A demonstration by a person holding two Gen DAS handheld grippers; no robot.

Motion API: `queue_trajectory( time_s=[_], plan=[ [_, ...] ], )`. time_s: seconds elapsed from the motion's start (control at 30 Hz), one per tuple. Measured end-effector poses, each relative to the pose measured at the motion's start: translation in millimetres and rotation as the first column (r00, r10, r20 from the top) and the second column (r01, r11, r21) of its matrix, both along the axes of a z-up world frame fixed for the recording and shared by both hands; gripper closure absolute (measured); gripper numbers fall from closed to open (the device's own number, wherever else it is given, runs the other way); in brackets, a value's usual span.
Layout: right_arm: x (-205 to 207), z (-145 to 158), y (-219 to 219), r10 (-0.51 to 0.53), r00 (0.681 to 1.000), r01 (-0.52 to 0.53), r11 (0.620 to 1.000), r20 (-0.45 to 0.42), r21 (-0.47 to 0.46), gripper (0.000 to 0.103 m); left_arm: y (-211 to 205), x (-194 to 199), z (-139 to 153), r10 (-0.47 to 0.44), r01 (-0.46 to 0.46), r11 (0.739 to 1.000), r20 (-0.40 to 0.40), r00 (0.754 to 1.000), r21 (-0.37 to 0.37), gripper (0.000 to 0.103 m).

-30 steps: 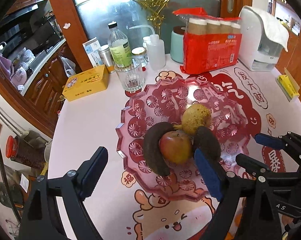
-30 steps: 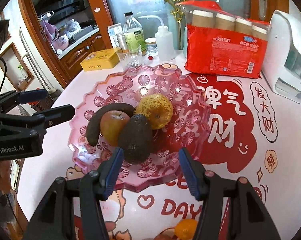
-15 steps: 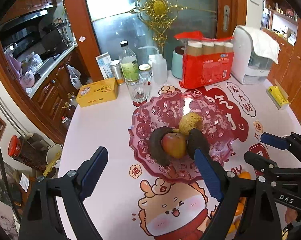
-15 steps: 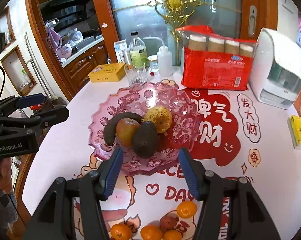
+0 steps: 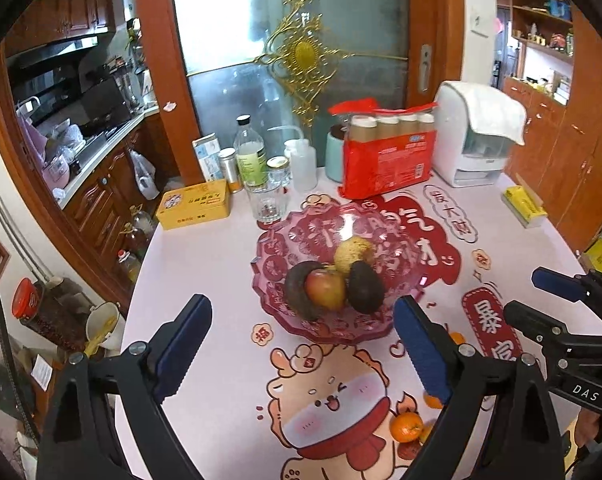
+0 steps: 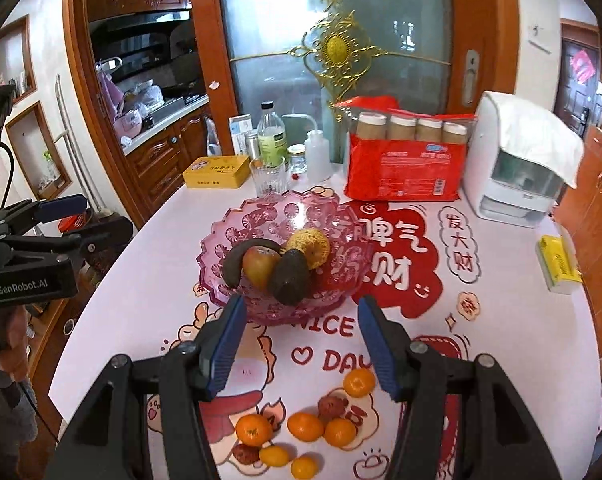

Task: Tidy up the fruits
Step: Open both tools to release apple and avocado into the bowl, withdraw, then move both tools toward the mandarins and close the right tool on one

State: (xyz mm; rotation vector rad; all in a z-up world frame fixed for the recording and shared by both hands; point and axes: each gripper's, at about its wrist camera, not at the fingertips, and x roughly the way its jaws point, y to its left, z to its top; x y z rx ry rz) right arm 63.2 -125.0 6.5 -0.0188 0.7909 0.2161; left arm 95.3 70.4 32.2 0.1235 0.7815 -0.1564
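Note:
A pink glass fruit bowl (image 5: 277, 240) (image 6: 229, 236) sits mid-table. It holds a dark banana (image 6: 233, 264), a red apple (image 5: 325, 290) (image 6: 259, 266), a dark avocado (image 5: 365, 286) (image 6: 289, 280) and a yellow pear (image 5: 353, 252) (image 6: 309, 244). Several small oranges (image 6: 305, 426) (image 5: 407, 426) and a few brown fruits (image 6: 330, 404) lie loose on the table near its front edge. My left gripper (image 5: 301, 340) is open and empty, raised in front of the bowl. My right gripper (image 6: 301, 340) is open and empty, raised between the bowl and the oranges.
Behind the bowl stand a drinking glass (image 5: 269, 200), a bottle (image 5: 251, 156), a squeeze bottle (image 5: 303, 162), a yellow tin (image 5: 195, 204), a red pack of cups (image 5: 387, 156) and a white appliance (image 5: 475, 136). A yellow box (image 6: 557, 264) lies at the right edge.
Both grippers have pulled back and up from the bowl, staying open. The loose oranges at the front of the table have come into view.

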Motion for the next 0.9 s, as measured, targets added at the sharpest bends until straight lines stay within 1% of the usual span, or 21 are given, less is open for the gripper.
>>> queue_trajectory(
  time_s=[0.1,0.23,0.4,0.5,0.7,0.9],
  plan=[
    [-18,2,-7,-0.025,1.0,0.025,1.0,0.008,-0.005,0.045,-7,-13,2,-0.028,0.028,1.0,0.005,1.0,-0.007,0.011],
    [-39,4,-18,-0.04,0.999,0.041,0.999,0.022,-0.007,0.045,-18,-31,2,-0.039,0.039,0.999,0.012,0.999,-0.004,0.011],
    [-53,4,-34,-0.015,0.999,0.016,1.0,0.032,-0.013,0.045,-33,-45,1,-0.013,0.013,1.0,0.001,1.0,-0.008,0.011],
    [-54,-1,-46,0.001,1.0,-0.001,1.0,0.018,-0.022,0.045,-43,-50,-7,0.014,-0.014,1.0,-0.016,1.0,-0.007,0.011],
    [-54,-21,-74,0.033,0.999,-0.034,0.999,-0.035,-0.022,0.045,-66,-58,-38,0.074,-0.074,0.997,-0.079,0.994,0.008,0.011],
    [-53,-55,-95,0.073,0.993,-0.074,0.997,-0.093,-0.003,0.045,-79,-71,-79,0.138,-0.135,0.99,-0.145,0.98,0.031,0.011]
  ],
)
